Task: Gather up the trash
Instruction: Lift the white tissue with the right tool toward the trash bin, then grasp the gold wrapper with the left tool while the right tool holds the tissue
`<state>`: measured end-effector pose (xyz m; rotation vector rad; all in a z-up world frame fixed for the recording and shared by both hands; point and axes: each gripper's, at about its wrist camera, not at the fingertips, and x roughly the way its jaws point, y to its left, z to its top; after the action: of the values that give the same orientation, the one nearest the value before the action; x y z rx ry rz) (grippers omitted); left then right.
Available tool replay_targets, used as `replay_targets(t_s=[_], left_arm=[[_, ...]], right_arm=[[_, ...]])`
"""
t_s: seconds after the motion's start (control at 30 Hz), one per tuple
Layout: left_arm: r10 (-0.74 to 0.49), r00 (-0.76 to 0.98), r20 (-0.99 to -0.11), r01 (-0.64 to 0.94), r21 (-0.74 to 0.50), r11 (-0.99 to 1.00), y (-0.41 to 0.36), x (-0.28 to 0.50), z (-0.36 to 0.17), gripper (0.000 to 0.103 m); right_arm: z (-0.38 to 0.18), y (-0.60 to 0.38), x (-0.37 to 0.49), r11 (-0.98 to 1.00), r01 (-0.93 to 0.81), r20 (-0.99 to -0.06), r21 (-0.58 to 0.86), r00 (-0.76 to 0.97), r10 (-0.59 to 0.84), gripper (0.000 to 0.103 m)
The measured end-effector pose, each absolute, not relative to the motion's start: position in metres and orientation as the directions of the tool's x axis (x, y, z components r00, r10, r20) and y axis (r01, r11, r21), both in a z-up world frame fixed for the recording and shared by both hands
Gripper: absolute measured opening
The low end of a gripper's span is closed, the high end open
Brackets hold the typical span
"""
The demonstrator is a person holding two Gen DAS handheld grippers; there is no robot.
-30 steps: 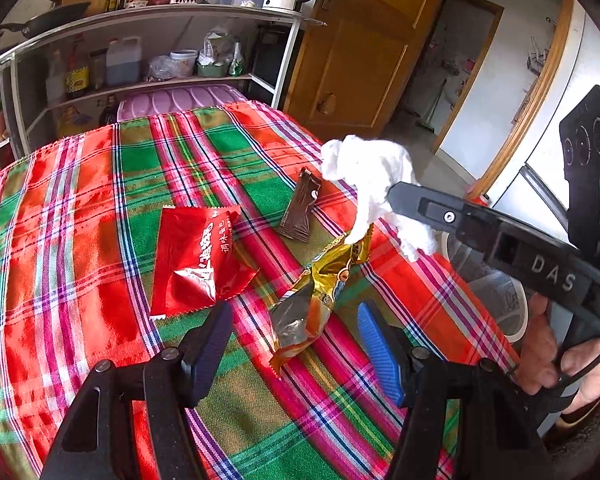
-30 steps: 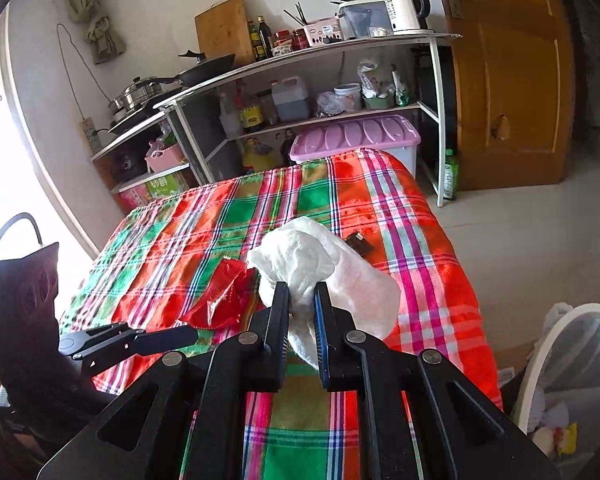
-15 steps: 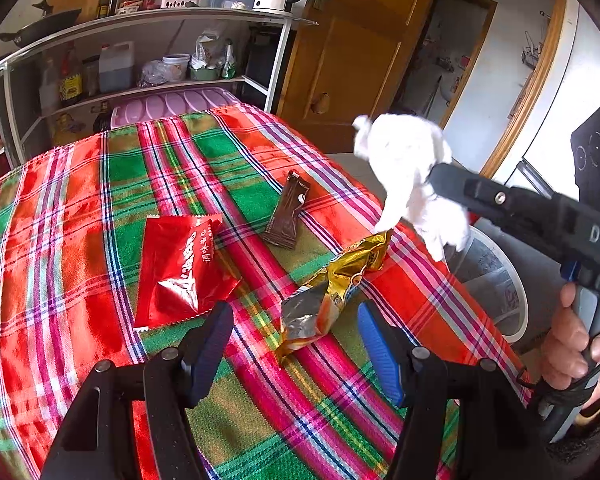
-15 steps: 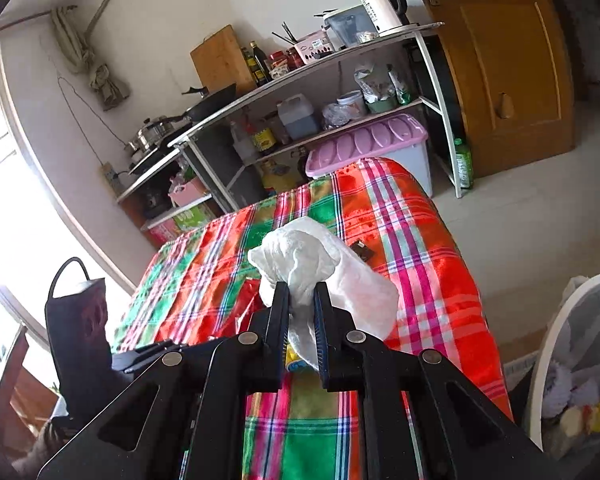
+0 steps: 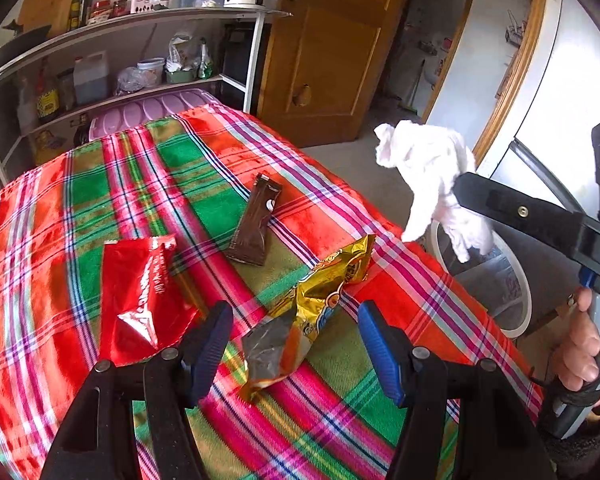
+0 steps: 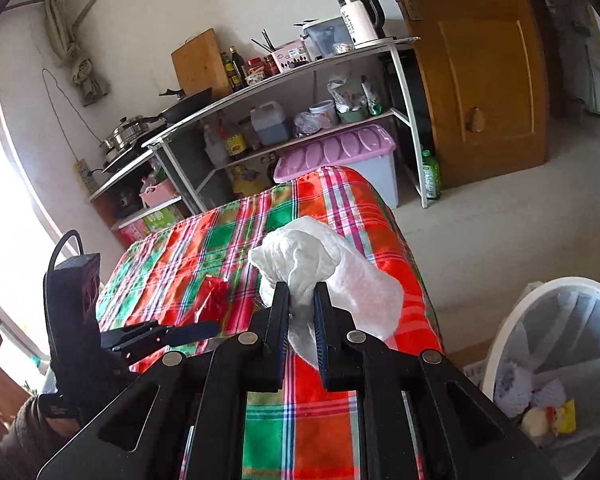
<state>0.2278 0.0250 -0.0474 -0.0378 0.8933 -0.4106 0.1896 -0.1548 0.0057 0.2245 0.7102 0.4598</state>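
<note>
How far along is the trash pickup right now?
Done: some trash already lies in the bin. In hand: the right gripper holds a white tissue clear of the table. Left: the gold wrapper between the open left gripper's fingers, the red wrapper and the brown wrapper.

We can read very little here. On the black plastic body of the right gripper (image 5: 476, 196), seen from the left wrist, a raised letter "D" shows at the picture's right edge, the rest cut off. The flat red foil wrapper (image 5: 140, 300) carries white characters, too small and tilted for us to make out. Print on the crumpled gold foil wrapper (image 5: 308, 312) is illegible.
</note>
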Motion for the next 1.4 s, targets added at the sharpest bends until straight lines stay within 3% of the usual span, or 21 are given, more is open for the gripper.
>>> replay_targets(t_s=[0.27,0.33,0.4,0.47,0.57,0.8,1.4], left_arm=[[-0.350,0.547,-0.761,0.344,-0.177,0.922,0.011,0.230,-0.055,0.064],[-0.358,0.546,-0.758,0.352,-0.180,0.918,0.007,0.229,-0.054,0.060],[-0.357,0.542,-0.761,0.353,-0.180,0.918,0.005,0.230,-0.055,0.045],[-0.345,0.540,-0.767,0.347,-0.170,0.922,0.002,0.230,-0.056,0.042],[-0.346,0.538,-0.769,0.351,-0.169,0.921,-0.002,0.228,-0.056,0.029],[-0.337,0.546,-0.767,0.353,-0.154,0.923,-0.008,0.223,-0.052,0.018],[-0.375,0.581,-0.723,0.389,-0.157,0.908,-0.038,0.205,-0.017,0.015]], right_arm=[[0.001,-0.165,0.185,0.892,-0.302,-0.587,0.335,0.674,0.449,0.012],[0.001,-0.168,0.183,0.892,-0.300,-0.587,0.338,0.673,0.449,0.012],[0.000,-0.169,0.182,0.893,-0.298,-0.588,0.336,0.674,0.447,0.012],[-0.001,-0.171,0.180,0.896,-0.295,-0.590,0.333,0.676,0.442,0.012],[-0.003,-0.174,0.179,0.897,-0.290,-0.593,0.334,0.674,0.439,0.012],[-0.001,-0.183,0.173,0.905,-0.277,-0.593,0.323,0.686,0.421,0.012],[0.007,-0.225,0.152,0.929,-0.204,-0.580,0.309,0.733,0.354,0.012]])
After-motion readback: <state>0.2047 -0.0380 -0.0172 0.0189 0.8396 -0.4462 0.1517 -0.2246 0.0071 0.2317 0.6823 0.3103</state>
